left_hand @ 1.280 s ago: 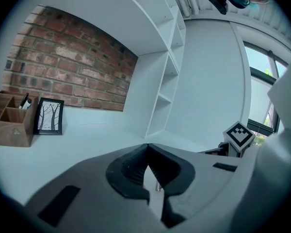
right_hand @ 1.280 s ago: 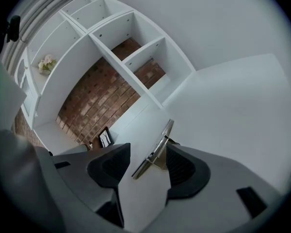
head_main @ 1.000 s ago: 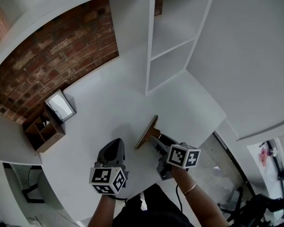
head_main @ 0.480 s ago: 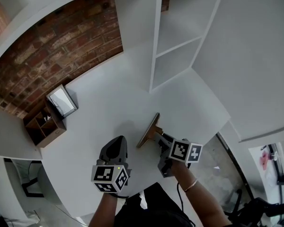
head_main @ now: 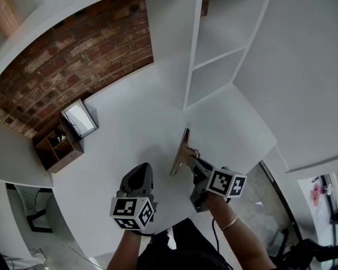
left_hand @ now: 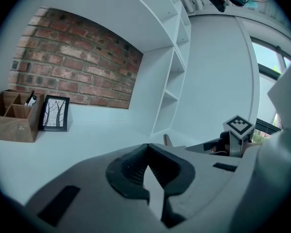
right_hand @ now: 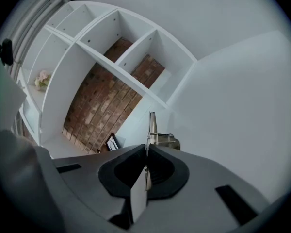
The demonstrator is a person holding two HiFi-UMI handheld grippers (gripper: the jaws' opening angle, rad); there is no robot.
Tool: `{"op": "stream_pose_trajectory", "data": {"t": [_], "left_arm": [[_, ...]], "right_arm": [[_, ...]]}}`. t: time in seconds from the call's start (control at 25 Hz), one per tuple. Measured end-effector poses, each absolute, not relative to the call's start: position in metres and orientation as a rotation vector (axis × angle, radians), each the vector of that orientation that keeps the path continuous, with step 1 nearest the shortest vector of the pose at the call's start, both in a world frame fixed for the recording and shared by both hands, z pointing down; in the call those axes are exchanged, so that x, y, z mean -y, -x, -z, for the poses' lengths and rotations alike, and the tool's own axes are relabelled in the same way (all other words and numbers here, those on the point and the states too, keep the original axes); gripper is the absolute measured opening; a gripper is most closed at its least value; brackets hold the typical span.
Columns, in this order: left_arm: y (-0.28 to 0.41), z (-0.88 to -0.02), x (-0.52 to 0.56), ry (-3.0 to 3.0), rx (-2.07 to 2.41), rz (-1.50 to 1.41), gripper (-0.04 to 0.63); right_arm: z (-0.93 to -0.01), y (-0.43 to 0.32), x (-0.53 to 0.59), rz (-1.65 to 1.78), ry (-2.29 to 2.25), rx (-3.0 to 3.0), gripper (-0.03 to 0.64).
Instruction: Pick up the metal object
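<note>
The metal object [head_main: 182, 151] is a thin flat plate with a small bracket on it. It stands on edge over the white table [head_main: 129, 128], just ahead of the right gripper [head_main: 192, 164]. In the right gripper view the plate [right_hand: 152, 124] runs straight up from between the pads, and the right gripper [right_hand: 146, 150] is closing its last bit, with both pads pressed on the plate's thin lower end. The left gripper [head_main: 138, 173] rests low over the table to the plate's left. Seen from its own camera, the left gripper [left_hand: 146, 149] is shut with nothing in it.
A wooden desk organiser [head_main: 56, 151] and a small picture frame [head_main: 80, 120] stand at the left against the brick wall [head_main: 62, 55]. A white shelf unit [head_main: 214, 55] rises behind the plate. The table's edge [head_main: 259, 151] drops off to the right.
The right gripper's jaws have closed onto the metal plate. The plate has swung from a slant to nearly upright and moved a little away from me. The left gripper has stayed in place.
</note>
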State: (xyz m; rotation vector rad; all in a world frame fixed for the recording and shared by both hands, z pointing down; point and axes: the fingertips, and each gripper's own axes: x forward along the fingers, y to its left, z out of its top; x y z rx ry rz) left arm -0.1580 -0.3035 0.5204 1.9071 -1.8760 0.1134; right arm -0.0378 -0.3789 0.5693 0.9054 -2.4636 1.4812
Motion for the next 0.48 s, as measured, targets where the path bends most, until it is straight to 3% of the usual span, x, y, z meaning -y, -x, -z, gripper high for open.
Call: {"op": "stream_pose_trajectory", "data": {"t": [0.48], "left_arm": [[0.162,-0.499,0.297,-1.939,1.894,-0.052,0.008]], "right_arm": [[-0.469,0.041,0.363,-0.987,-0.877,2.800,0.009]]}}
